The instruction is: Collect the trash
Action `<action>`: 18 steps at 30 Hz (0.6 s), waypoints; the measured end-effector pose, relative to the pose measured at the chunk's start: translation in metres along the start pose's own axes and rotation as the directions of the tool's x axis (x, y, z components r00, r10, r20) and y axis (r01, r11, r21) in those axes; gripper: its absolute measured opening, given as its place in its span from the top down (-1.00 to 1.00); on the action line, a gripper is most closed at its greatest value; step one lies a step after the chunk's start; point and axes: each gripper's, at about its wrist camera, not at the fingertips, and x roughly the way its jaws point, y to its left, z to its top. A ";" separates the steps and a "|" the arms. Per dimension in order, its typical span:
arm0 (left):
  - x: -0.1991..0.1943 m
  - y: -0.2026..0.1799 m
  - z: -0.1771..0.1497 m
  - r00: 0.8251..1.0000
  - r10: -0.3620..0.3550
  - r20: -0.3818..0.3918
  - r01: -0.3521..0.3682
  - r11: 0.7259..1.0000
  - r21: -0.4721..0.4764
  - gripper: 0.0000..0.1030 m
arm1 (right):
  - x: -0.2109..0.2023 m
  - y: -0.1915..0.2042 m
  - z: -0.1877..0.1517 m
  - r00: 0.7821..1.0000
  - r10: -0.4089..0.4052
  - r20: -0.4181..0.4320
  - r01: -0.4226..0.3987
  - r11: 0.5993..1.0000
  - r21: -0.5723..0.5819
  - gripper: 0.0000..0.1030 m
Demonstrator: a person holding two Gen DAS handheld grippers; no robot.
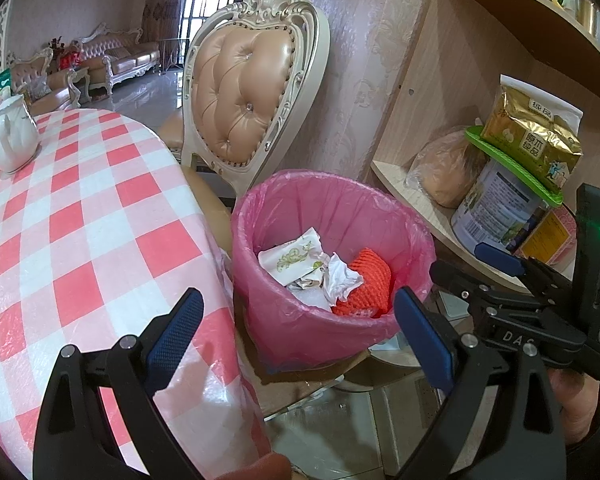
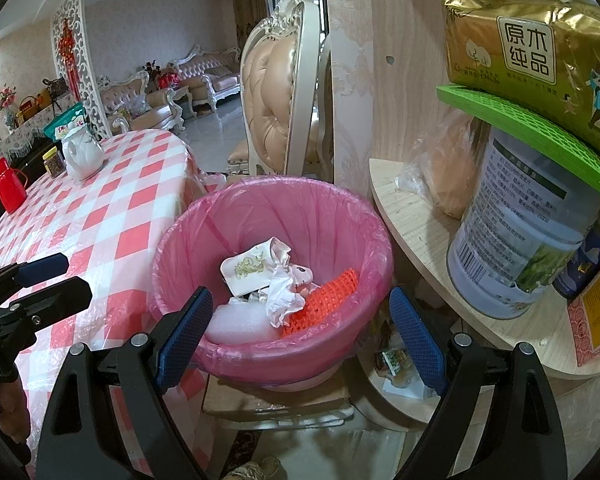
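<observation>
A bin lined with a pink bag (image 1: 300,320) (image 2: 260,356) stands between the checked table and the shelf. Inside lie a white printed wrapper (image 1: 290,260) (image 2: 246,270), crumpled white paper (image 1: 342,278) (image 2: 286,300), orange foam netting (image 1: 366,284) (image 2: 320,300) and white foam (image 2: 236,326). My left gripper (image 1: 300,332) hangs open just in front of the bin, nothing between its blue pads. My right gripper (image 2: 302,332) is open over the bin's near rim, empty too. Each gripper shows at the edge of the other's view: the right gripper (image 1: 456,268), the left gripper (image 2: 44,276).
A table with a red-and-white checked cloth (image 1: 80,220) (image 2: 112,208) holds a white teapot (image 1: 14,140) (image 2: 82,152), a red jug (image 2: 8,186) and a jar. An ornate padded chair (image 1: 244,92) stands behind the bin. The wooden shelf (image 2: 420,220) on the right carries a tin (image 2: 520,232), tissue pack and bagged bread.
</observation>
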 end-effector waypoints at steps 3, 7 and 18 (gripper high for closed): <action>0.000 -0.001 0.000 1.000 -0.002 0.001 0.002 1.000 0.003 -0.81 | 0.000 0.000 0.000 1.000 0.000 0.001 0.000 1.000 0.001 -0.65; 0.000 -0.002 0.001 1.000 -0.010 0.005 0.010 1.000 0.009 -0.81 | 0.000 0.000 0.000 1.000 0.000 0.000 0.000 1.000 0.001 -0.65; -0.002 -0.004 0.002 1.000 0.010 0.014 -0.010 1.000 0.024 -0.86 | 0.001 0.000 -0.001 1.000 0.000 0.000 0.000 1.000 0.003 -0.65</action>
